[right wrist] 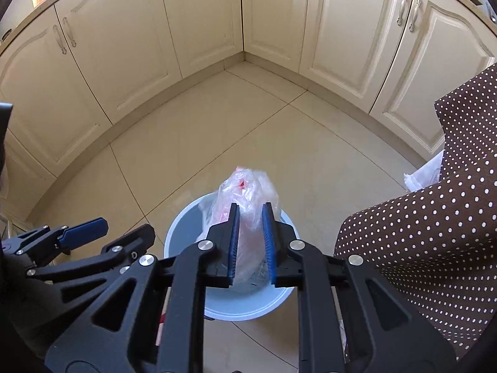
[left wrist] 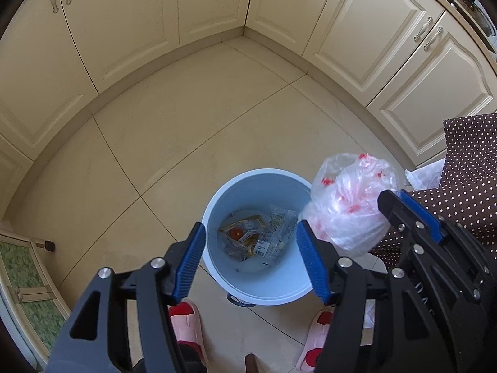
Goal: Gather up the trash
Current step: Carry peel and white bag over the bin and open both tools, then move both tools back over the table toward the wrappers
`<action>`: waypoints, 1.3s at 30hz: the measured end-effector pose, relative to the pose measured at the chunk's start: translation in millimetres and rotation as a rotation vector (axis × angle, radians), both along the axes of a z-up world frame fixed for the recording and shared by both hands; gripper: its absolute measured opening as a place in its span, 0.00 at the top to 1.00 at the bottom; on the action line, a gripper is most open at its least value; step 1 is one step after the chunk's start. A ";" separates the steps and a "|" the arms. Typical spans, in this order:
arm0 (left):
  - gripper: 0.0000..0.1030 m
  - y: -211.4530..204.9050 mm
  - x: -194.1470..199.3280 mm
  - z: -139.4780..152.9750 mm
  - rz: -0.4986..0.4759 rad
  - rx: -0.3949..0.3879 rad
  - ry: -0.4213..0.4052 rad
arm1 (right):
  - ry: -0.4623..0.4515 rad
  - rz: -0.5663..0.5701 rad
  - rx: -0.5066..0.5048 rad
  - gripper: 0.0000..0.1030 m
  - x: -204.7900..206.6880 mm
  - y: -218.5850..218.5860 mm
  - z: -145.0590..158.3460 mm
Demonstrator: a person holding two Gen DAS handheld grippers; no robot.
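Above the beige tiled floor (left wrist: 192, 130), the right gripper (right wrist: 251, 217) clamps a plastic bag (right wrist: 248, 192); the left gripper (left wrist: 250, 248) gapes.

crumpled clear plastic bag (right wrist: 248, 199) with red print hangs above pale blue bin (left wrist: 248, 183) holding wrappers (left wrist: 257, 233).

cream cabinets (left wrist: 124, 31); polka-dot cloth (right wrist: 435, 233); pink slippers (left wrist: 186, 320)

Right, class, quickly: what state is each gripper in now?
Left gripper: open, holding nothing, above the bin.
Right gripper: closed on the plastic bag.
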State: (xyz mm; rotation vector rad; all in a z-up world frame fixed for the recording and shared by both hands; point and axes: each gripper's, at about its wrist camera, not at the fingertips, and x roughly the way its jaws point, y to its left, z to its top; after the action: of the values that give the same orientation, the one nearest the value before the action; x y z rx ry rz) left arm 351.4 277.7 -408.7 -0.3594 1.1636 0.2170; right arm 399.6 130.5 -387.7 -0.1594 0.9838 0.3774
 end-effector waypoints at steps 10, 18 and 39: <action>0.42 2.0 -5.7 4.7 0.015 -0.006 -0.011 | -0.005 -0.012 0.004 0.82 -5.1 -5.7 10.6; 0.42 -8.7 -30.3 41.3 0.010 0.011 -0.091 | -0.060 -0.020 0.019 0.82 -27.4 -21.5 55.8; 0.33 -233.6 -117.0 285.1 -0.345 0.107 -0.547 | -0.515 -0.288 0.123 0.49 -184.6 -243.3 291.9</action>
State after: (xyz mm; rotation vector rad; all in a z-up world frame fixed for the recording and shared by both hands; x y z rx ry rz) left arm 234.4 44.1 -123.7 -0.1052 0.6539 -0.1192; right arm 215.0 -112.8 -95.7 0.0007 0.4629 0.1187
